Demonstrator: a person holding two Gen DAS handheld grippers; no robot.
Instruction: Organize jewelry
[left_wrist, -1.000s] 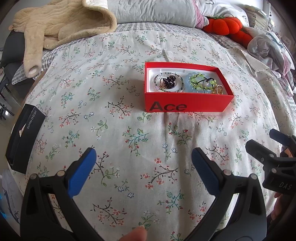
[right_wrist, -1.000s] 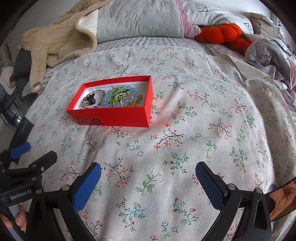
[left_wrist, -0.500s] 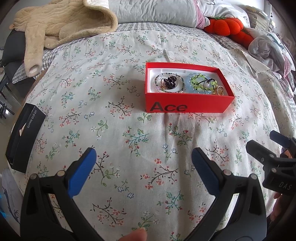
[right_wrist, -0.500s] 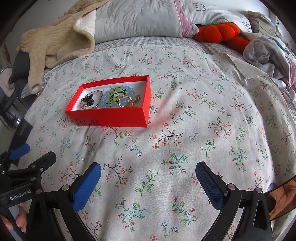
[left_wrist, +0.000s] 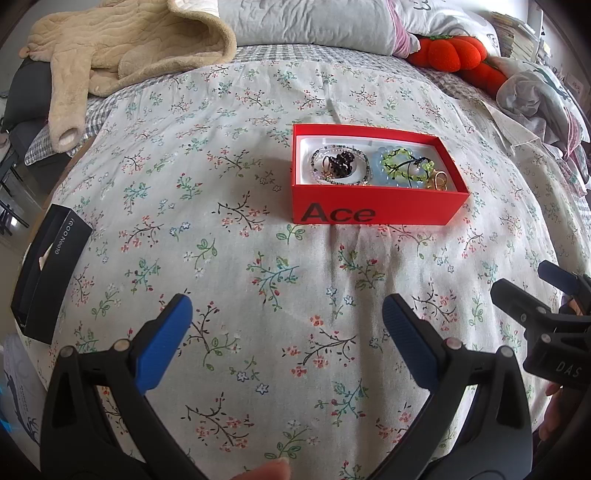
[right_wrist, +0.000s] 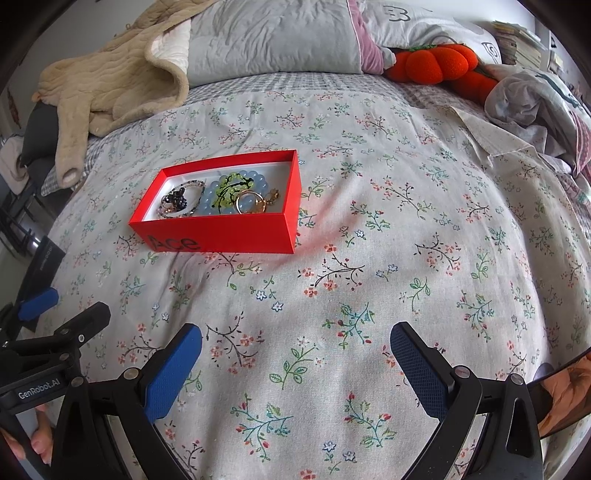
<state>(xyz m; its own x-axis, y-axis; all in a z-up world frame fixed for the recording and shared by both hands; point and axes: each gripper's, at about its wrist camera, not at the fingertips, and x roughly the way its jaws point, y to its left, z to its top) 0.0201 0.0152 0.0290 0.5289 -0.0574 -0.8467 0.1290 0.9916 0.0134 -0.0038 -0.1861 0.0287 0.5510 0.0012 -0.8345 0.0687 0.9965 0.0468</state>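
A red box (left_wrist: 373, 212) (right_wrist: 221, 236) marked "Ace" rests on the floral bedspread. Inside it lie a beaded bracelet with dark beads (left_wrist: 340, 164) (right_wrist: 179, 199), a pale blue bead bracelet with a green one on top (left_wrist: 402, 166) (right_wrist: 231, 188), and gold rings (left_wrist: 439, 181) (right_wrist: 255, 203). My left gripper (left_wrist: 286, 321) is open, low over the bedspread well short of the box, with nothing between its fingers. Further right, my right gripper (right_wrist: 295, 349) is open too and holds nothing. Each gripper shows at the edge of the other's view.
A black box (left_wrist: 48, 273) lies at the bed's left edge. Behind are a beige fleece garment (left_wrist: 122, 48), a grey pillow (right_wrist: 273, 40), an orange plush toy (right_wrist: 436, 62) and crumpled clothes (right_wrist: 535, 96) at the right. A person's fingers (right_wrist: 37, 439) grip the handles.
Both views have crept slightly nearer; the box sits a little lower in the left wrist view and further left in the right wrist view. Both grippers stay open.
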